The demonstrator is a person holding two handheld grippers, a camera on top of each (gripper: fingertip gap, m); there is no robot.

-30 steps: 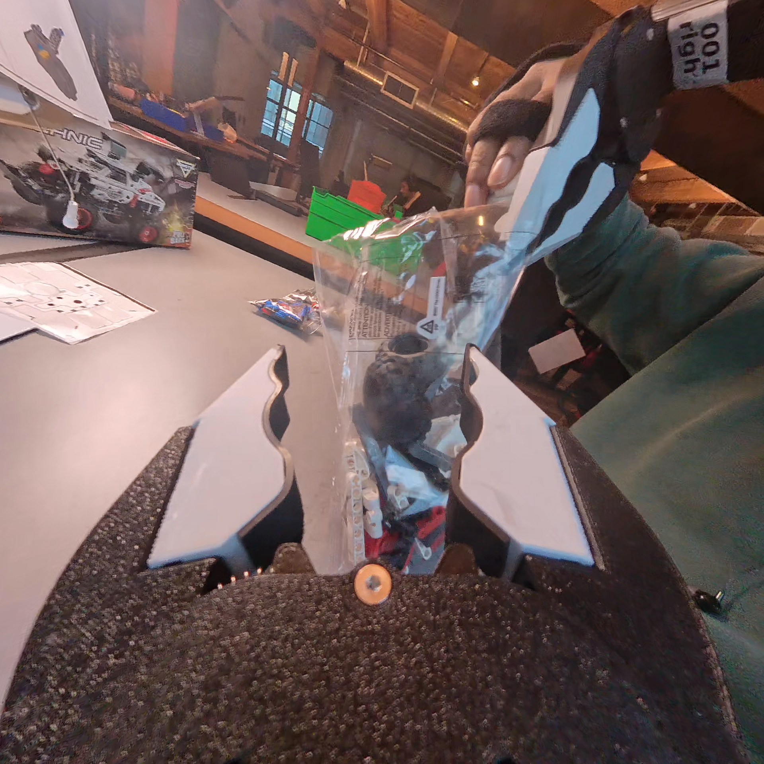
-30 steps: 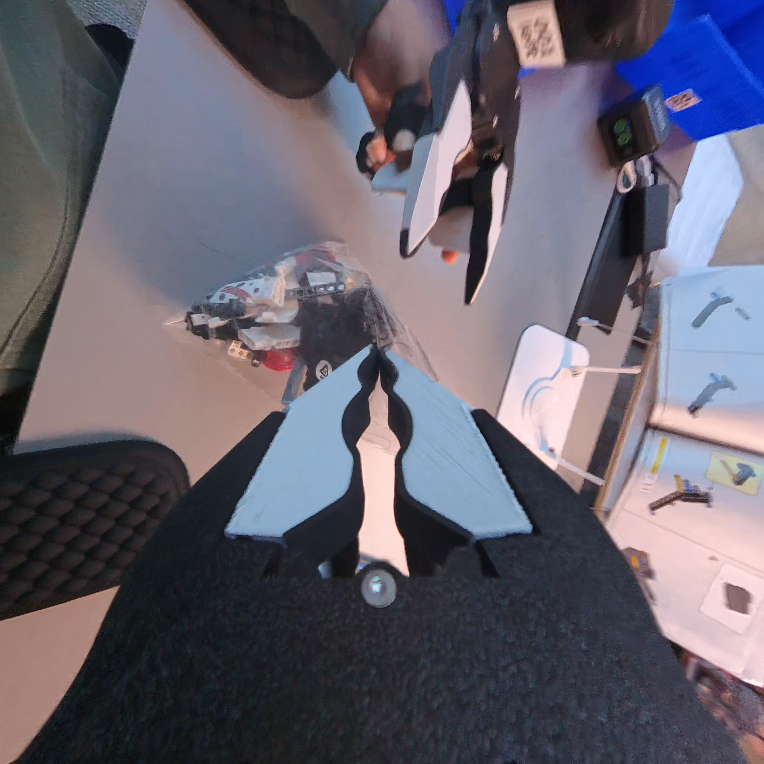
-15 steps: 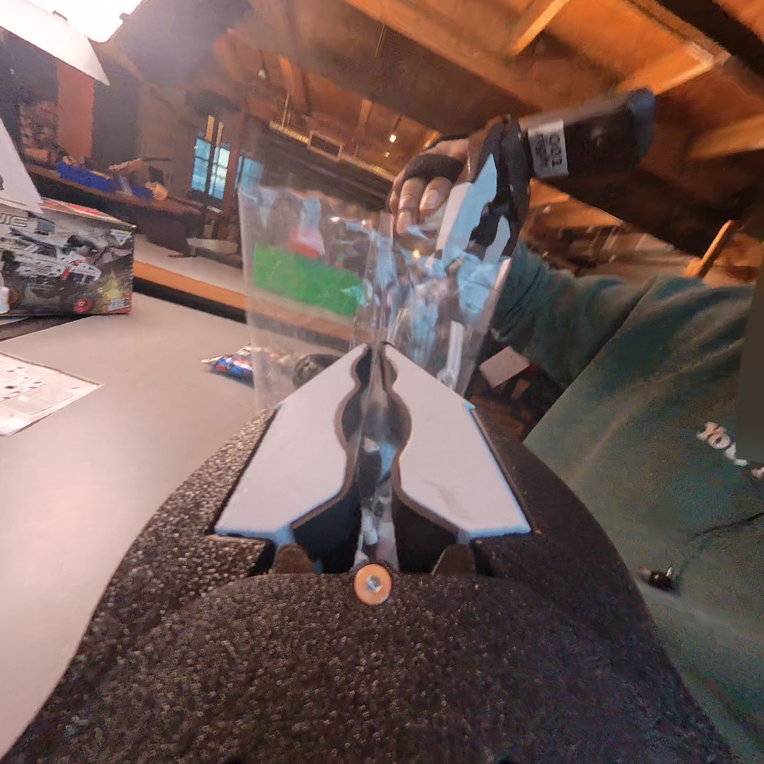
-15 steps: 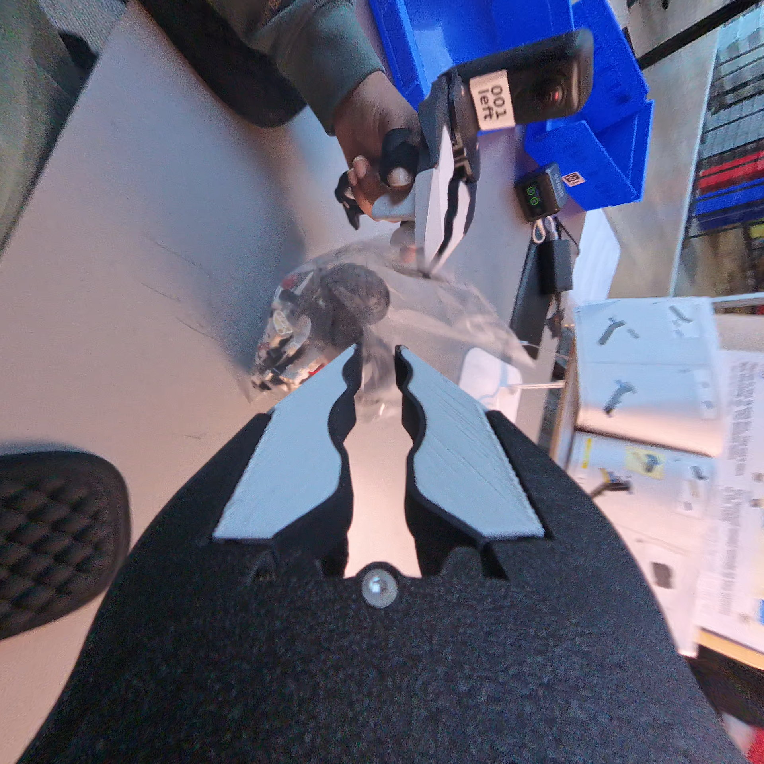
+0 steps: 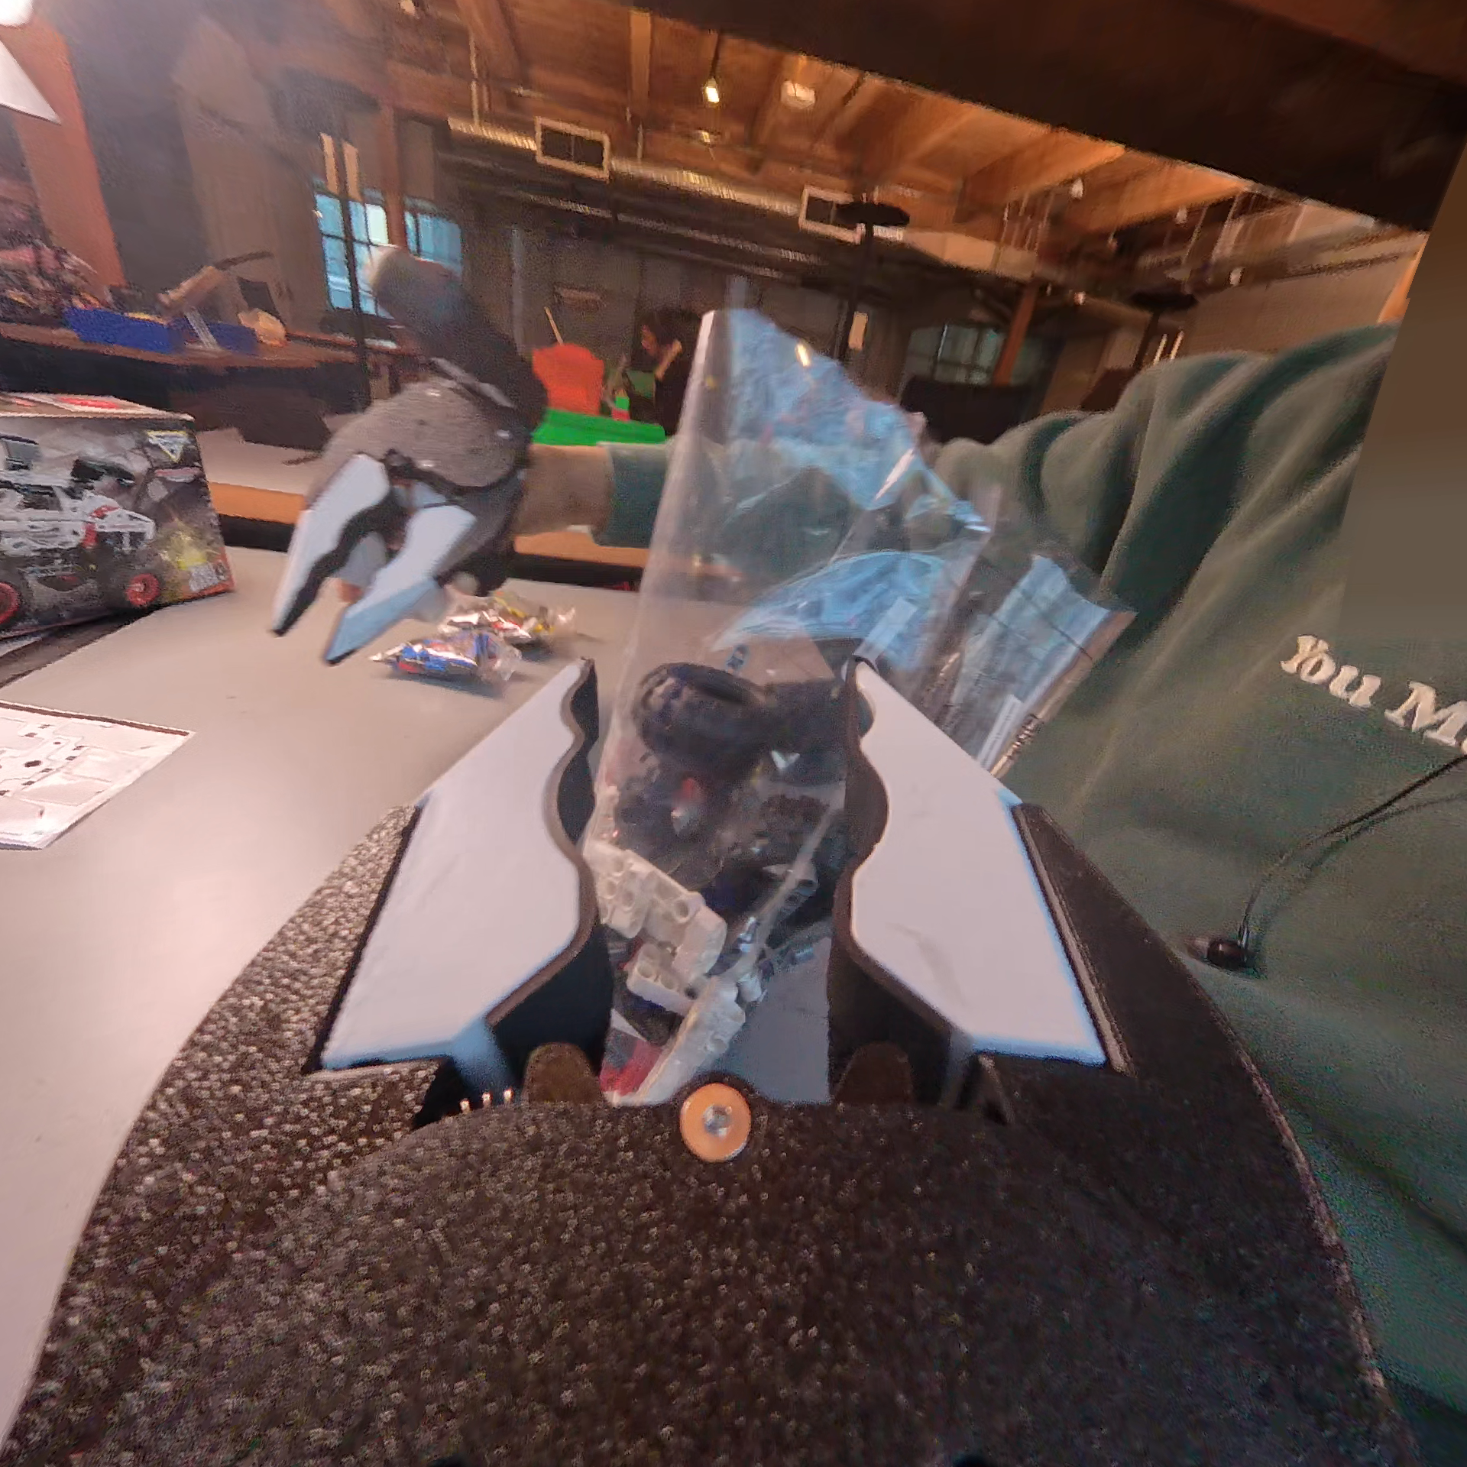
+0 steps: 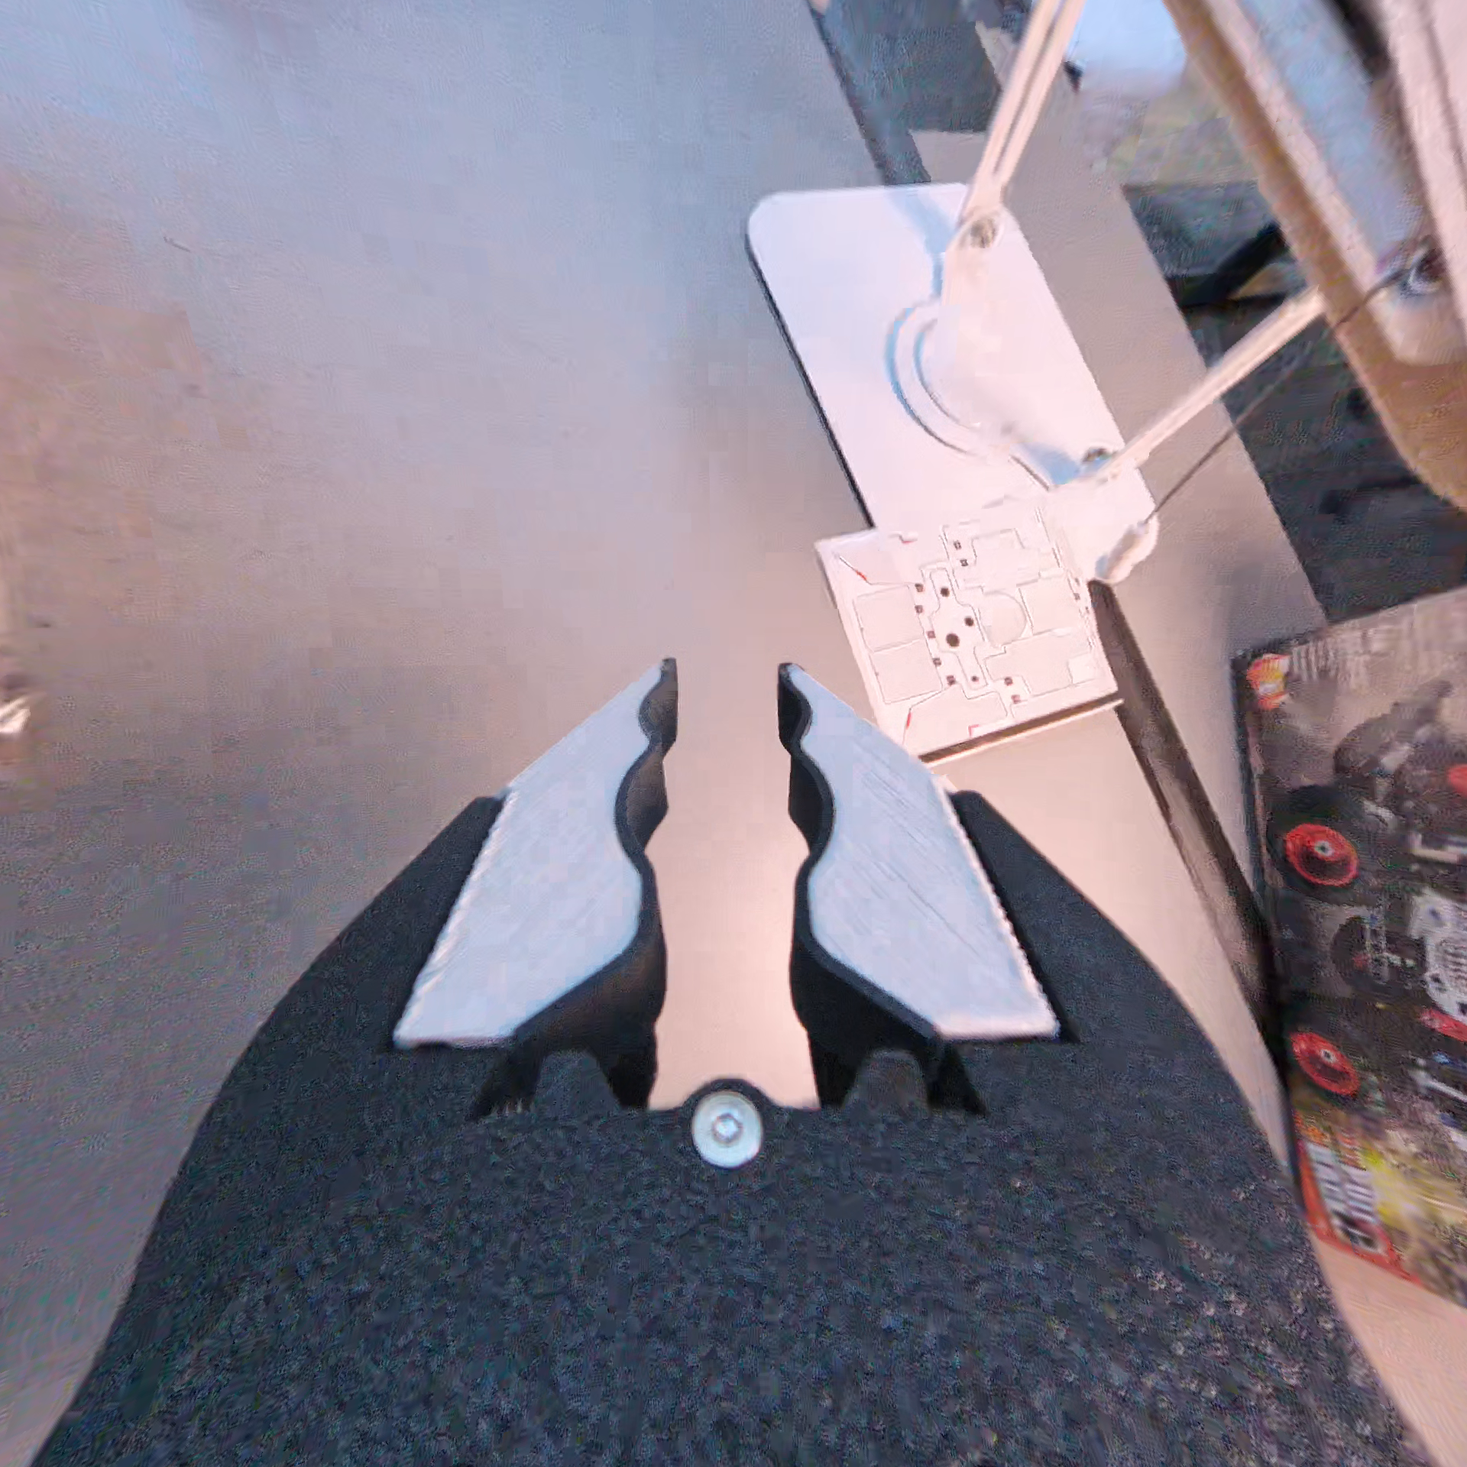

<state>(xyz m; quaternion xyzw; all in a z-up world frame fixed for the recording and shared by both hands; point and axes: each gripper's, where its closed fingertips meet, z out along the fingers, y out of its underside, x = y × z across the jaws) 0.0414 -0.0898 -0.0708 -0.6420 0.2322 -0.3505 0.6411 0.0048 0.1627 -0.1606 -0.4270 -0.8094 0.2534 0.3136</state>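
1. The left gripper (image 5: 718,691) has its jaws spread wide, and a clear bag (image 5: 762,635) stands upright in the gap between them

2. The bag's lower part, packed with white bricks (image 5: 675,929) and a black tyre (image 5: 698,718), sits deep between the 2 fingers (image 5: 492,873); whether the fingers press on the bag or only flank it cannot be told

3. The bag's empty top rises above the fingertips and folds over toward the person's green sleeve (image 5: 1191,556) on the right

4. The right gripper (image 5: 313,635) shows in the left wrist view beyond the bag and to its left, above the tabletop (image 5: 238,794) and well apart from the bag, jaws parted and nothing between them

5. In the right wrist view the right gripper (image 6: 726,675) points down at bare tabletop (image 6: 397,397), slack and empty

6. A small packet (image 5: 452,655) of coloured pieces lies on the tabletop just past the right gripper's tips, with a second packet (image 5: 508,619) behind it

7. A sheet (image 5: 71,778) with printed outlines lies toward the tabletop's left edge in the left wrist view; in the right wrist view the sheet (image 6: 964,635) is just beyond the right finger

8. A toy-truck box (image 5: 103,508) stands at the far left of the tabletop; the box (image 6: 1381,913) fills the right edge of the right wrist view

9. A white stand base (image 6: 913,357) with thin clear rods sits beside the sheet
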